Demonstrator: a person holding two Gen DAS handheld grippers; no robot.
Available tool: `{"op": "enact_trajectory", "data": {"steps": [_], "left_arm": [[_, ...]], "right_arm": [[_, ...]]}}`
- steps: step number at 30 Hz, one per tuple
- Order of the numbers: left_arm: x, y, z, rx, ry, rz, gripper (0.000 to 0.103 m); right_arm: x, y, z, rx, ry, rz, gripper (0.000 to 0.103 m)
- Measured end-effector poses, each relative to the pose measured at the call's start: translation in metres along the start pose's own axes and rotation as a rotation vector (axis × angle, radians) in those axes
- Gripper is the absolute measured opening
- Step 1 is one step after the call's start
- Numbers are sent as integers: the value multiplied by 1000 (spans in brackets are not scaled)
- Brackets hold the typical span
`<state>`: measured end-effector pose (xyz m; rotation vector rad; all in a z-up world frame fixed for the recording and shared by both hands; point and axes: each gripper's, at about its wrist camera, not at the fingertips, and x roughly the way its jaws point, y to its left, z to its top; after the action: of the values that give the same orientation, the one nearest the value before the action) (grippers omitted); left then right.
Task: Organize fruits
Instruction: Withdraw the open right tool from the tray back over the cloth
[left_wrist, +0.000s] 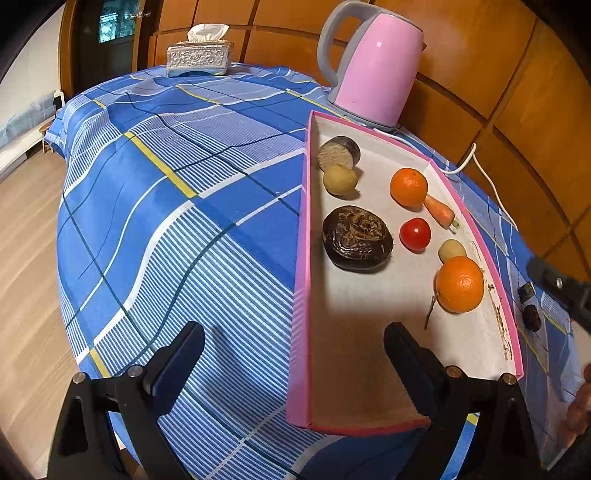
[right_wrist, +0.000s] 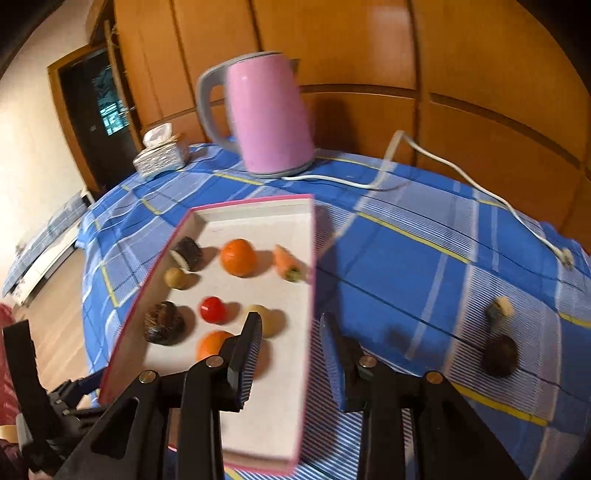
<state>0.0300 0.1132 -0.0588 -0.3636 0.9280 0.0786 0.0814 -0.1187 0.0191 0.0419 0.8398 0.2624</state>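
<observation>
**Both grippers empty over the fruit tray**

The right gripper (right_wrist: 291, 354) stands narrowly parted, nothing between its fingers, above the tray's (right_wrist: 310, 258) right rim. The left gripper (left_wrist: 295, 354) gapes wide and empty across the tray's left wall. Inside lie two oranges (left_wrist: 460, 284), a tomato (left_wrist: 415, 233), a carrot (left_wrist: 439, 212) and brown pieces. Two dark pieces (right_wrist: 499, 356) lie on the cloth (right_wrist: 406, 258), well right of the tray.

The tray (right_wrist: 308, 295) lies on the table (right_wrist: 406, 258), kettle (right_wrist: 269, 114) behind it; 2 oranges (left_wrist: 409, 186) in it, 2 pieces (right_wrist: 498, 354) right.
</observation>
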Motion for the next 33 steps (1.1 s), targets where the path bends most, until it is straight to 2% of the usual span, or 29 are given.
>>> {"op": "enact_trajectory", "data": {"steps": [4,16,20,26,29,32,33], "left_arm": [[0,-1,0,1,1,0,98],[1,-1,0,7,3,5,98],[1,0,1,6,1,8,98],[-5,1,4,6,-25,11,98],[-8,1,7,5,-38,14,98],[-11,1,10,10,-50,17,98],[-13,1,11,10,-53,18,98]], "right_arm": [[-11,-29,-11,68,-4,-58,33],[-46,-131,-51,324,-16,-329,33],[-60,-169,-67,430,-24,-471,33],[-85,-235,-102,654,-27,-697,33],[-96,-264,-126,777,-15,-791,33],[-100,-279,-138,847,-19,-845,34],[-100,-280,-139,842,-26,-872,37]]}}
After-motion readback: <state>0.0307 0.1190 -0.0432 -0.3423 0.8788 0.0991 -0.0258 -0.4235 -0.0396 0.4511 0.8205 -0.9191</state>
